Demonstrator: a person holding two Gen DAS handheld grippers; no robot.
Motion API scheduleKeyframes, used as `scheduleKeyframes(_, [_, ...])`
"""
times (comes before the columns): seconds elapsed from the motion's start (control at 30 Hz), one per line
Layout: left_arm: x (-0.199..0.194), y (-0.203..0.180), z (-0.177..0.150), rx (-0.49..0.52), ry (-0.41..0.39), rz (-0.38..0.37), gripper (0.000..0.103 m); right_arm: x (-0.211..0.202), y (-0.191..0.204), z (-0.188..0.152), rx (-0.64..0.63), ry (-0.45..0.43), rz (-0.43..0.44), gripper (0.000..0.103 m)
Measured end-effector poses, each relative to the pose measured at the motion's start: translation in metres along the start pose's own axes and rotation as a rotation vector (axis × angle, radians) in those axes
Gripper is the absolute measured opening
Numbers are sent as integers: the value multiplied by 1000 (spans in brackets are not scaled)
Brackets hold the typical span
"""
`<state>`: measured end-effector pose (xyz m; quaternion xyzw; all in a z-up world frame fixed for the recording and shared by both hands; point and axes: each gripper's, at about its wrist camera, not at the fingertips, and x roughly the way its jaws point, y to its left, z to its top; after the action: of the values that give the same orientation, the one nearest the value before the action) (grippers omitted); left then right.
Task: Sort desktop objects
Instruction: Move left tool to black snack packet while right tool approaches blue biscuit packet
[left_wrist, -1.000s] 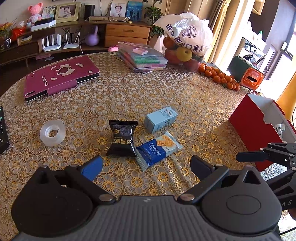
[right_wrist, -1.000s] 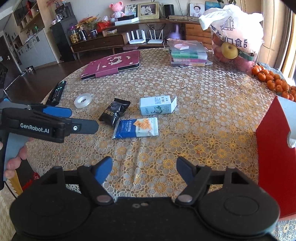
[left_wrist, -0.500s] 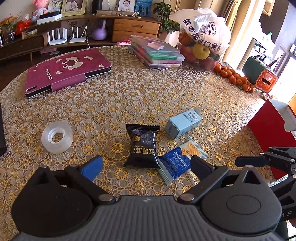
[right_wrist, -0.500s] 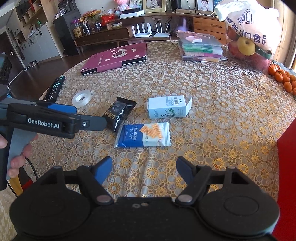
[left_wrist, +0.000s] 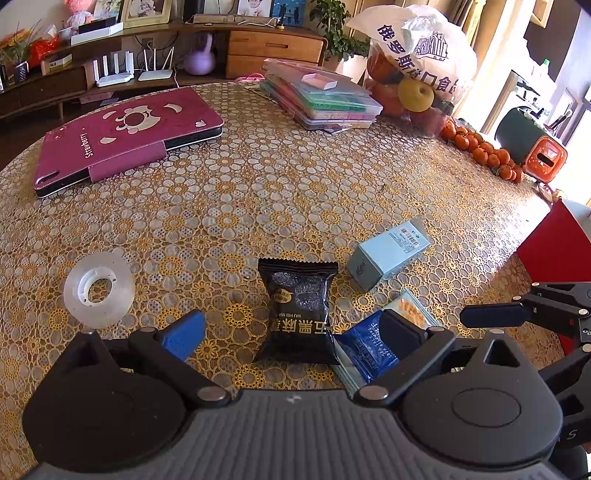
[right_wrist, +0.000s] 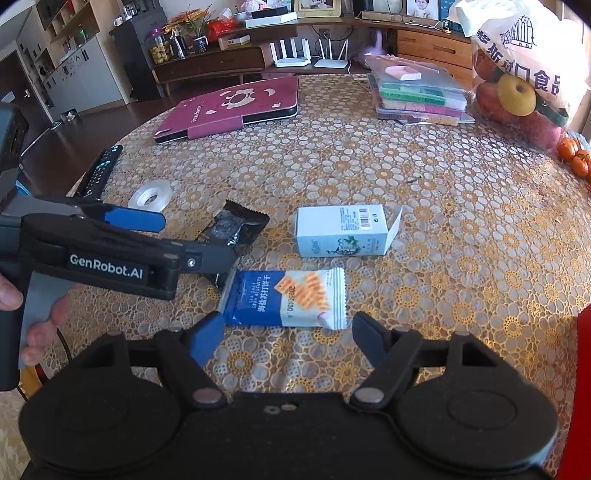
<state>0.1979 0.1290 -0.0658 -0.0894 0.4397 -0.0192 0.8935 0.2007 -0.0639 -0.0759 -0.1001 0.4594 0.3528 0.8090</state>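
In the left wrist view my left gripper (left_wrist: 291, 332) stands open low over the table, and a black snack packet (left_wrist: 297, 314) lies between its fingers, untouched by the pads. A blue cracker packet (left_wrist: 364, 352) lies partly behind its right finger. A pale blue carton (left_wrist: 388, 254) lies further off, and a clear tape roll (left_wrist: 98, 290) to the left. In the right wrist view my right gripper (right_wrist: 288, 334) is open with the blue cracker packet (right_wrist: 284, 299) just ahead of its fingertips. The left gripper (right_wrist: 184, 240) reaches in from the left over the black packet (right_wrist: 236, 229).
A red box (left_wrist: 554, 251) stands at the table's right edge. At the back lie a magenta tablet case (left_wrist: 125, 136), stacked plastic cases (left_wrist: 325, 99), a bag of fruit (left_wrist: 413, 66) and small oranges (left_wrist: 484, 155). A remote control (right_wrist: 99, 170) lies at the left edge.
Both grippers have come forward and down toward the packets. The black packet now lies between the left fingers, and the blue packet is close to the right fingertips. Both stayed open.
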Motion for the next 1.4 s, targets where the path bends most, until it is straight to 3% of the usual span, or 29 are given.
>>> scheduleKeyframes(0.37, [8, 4, 5, -22, -8, -4, 98, 19, 1, 13, 26, -12, 7, 77])
scheduleKeyframes(1.03, [23, 0, -2, 17, 7, 12, 88, 39, 23, 5, -46, -28, -101, 82])
scheduleKeyframes(1.4, [22, -7, -7, 106, -25, 59, 67, 37, 25, 2, -30, -37, -120, 79])
